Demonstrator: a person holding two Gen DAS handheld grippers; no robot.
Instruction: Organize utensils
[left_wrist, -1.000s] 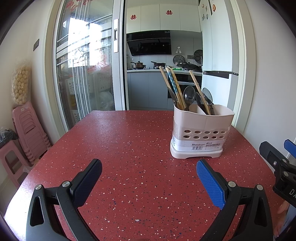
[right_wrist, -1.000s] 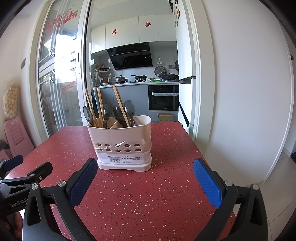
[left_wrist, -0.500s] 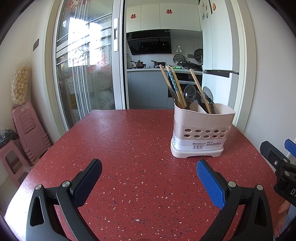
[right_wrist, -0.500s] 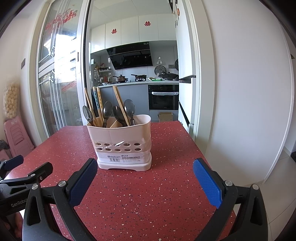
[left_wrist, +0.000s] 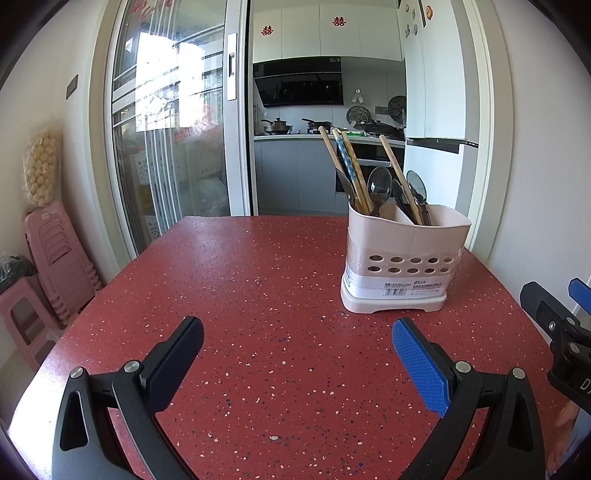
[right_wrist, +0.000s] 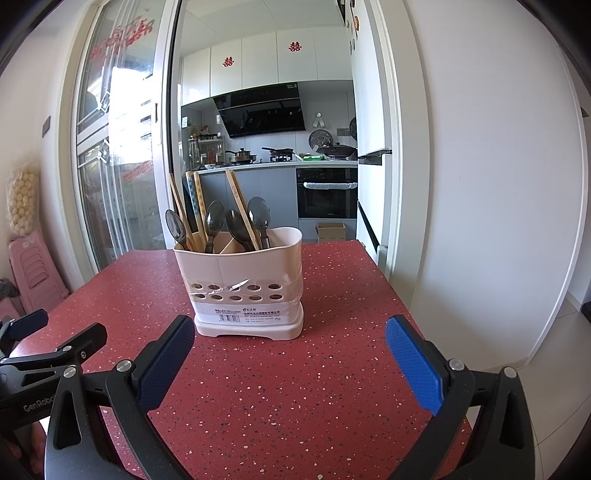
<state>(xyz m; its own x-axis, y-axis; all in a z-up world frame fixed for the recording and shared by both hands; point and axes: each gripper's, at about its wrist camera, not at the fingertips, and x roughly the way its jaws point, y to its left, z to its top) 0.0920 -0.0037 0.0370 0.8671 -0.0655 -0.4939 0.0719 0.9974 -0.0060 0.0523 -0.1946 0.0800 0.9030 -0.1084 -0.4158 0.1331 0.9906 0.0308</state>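
Observation:
A pale pink utensil holder (left_wrist: 402, 258) stands upright on the red speckled table (left_wrist: 258, 295), also in the right wrist view (right_wrist: 245, 291). It holds several dark spoons (right_wrist: 216, 225) and wooden chopsticks (left_wrist: 349, 166), bowls and tips up. My left gripper (left_wrist: 297, 343) is open and empty, low over the table, with the holder ahead and to its right. My right gripper (right_wrist: 290, 345) is open and empty, with the holder just ahead and slightly left. The right gripper's fingers show at the right edge of the left wrist view (left_wrist: 546, 314).
The table's right edge (right_wrist: 402, 302) drops to a tiled floor by a white wall. A glass sliding door (left_wrist: 173, 147) and a kitchen doorway lie beyond the far edge. Stacked pink stools (left_wrist: 55, 258) stand at the left.
Both grippers stay open and nearly still. The left view has shifted very slightly, so the holder sits a touch higher in it.

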